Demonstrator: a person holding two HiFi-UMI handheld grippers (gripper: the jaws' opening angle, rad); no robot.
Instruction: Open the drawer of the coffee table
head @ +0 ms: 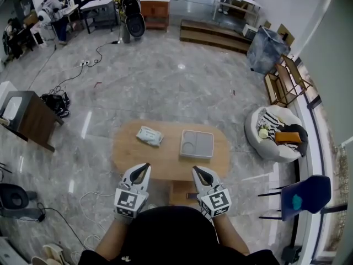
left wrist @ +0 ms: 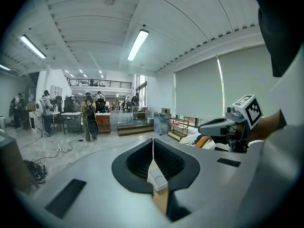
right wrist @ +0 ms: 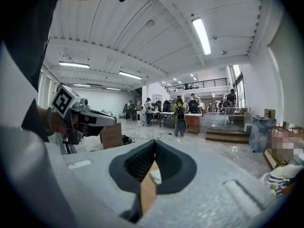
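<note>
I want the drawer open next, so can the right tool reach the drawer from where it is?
Probably yes: the drawer sits on the near side, just below the right tool, with nothing between them. The tool's shut jaws would have to open first.

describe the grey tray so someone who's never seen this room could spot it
Find the oval wooden coffee table in the middle of the head view. Two things lie on it: the grey tray is on the right half, flat and square with rounded corners, unlike the crumpled white packet to its left.
</note>
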